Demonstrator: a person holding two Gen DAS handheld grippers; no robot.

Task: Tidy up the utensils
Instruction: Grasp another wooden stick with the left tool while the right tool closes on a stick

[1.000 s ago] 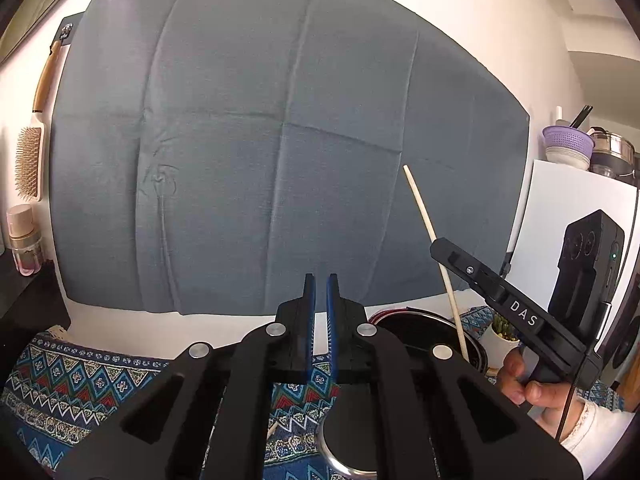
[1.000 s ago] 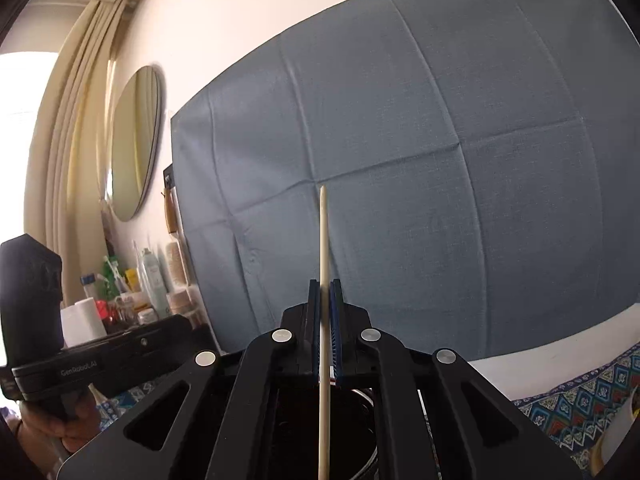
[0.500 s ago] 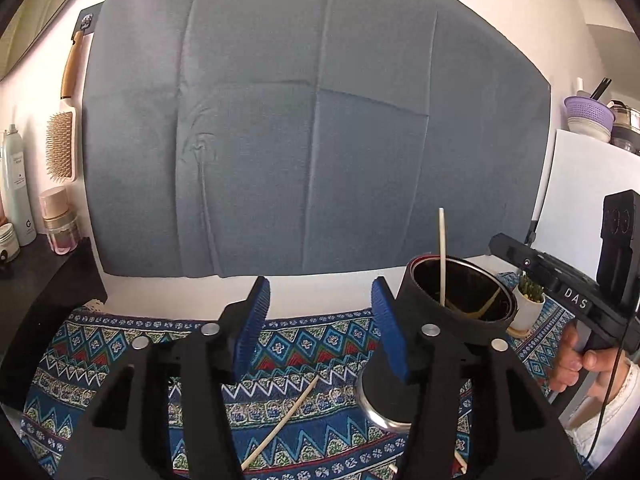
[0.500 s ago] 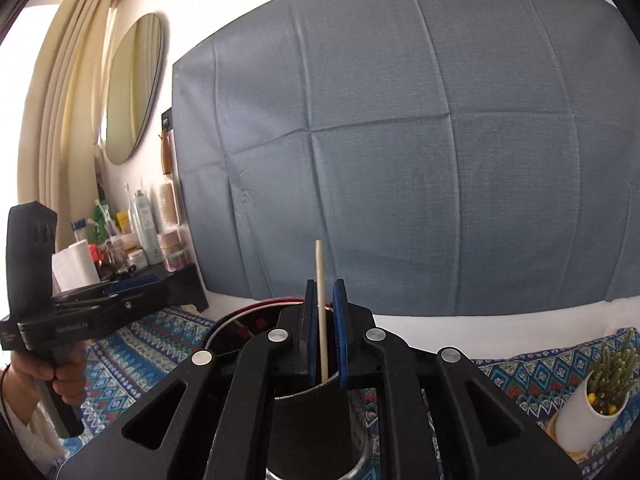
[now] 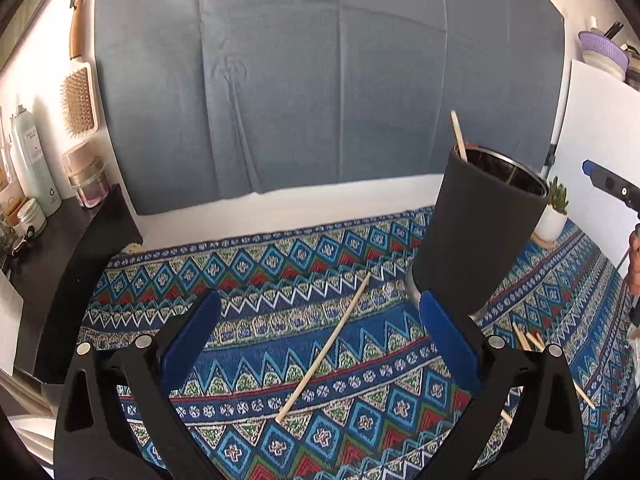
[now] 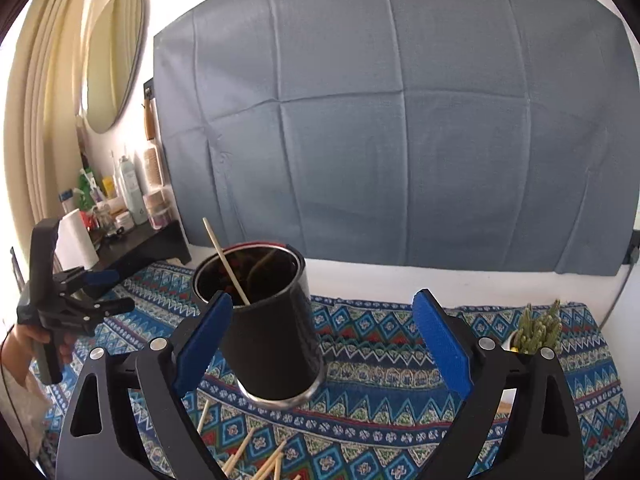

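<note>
Left wrist view, nearest first: the left gripper has its blue-padded jaws spread wide, having just been opening, and nothing is gripped between them. Below the gap, a single wooden chopstick lies diagonally on the patterned tablecloth, clear of both pads. A few more chopsticks lie on the cloth just behind the right-hand finger. Past them stands the black cylindrical holder, upright on the cloth, with one chopstick leaning out over its rim. A small potted cactus sits beyond the holder, and a grey-blue cloth hangs on the wall behind. At the far left a dark shelf carries bottles and jars, with a hairbrush hanging above.

Right wrist view: the right gripper also stands wide apart, its jaws having just been opening, and holds nothing. Loose chopsticks lie on the cloth at the bottom edge. The holder stands between the fingers, near the left pad; whether it touches cannot be told. The chopstick rests slanted inside it, free of both pads. To the left, a person's hand grips the other gripper's handle. An oval mirror hangs on the wall beyond.
</note>
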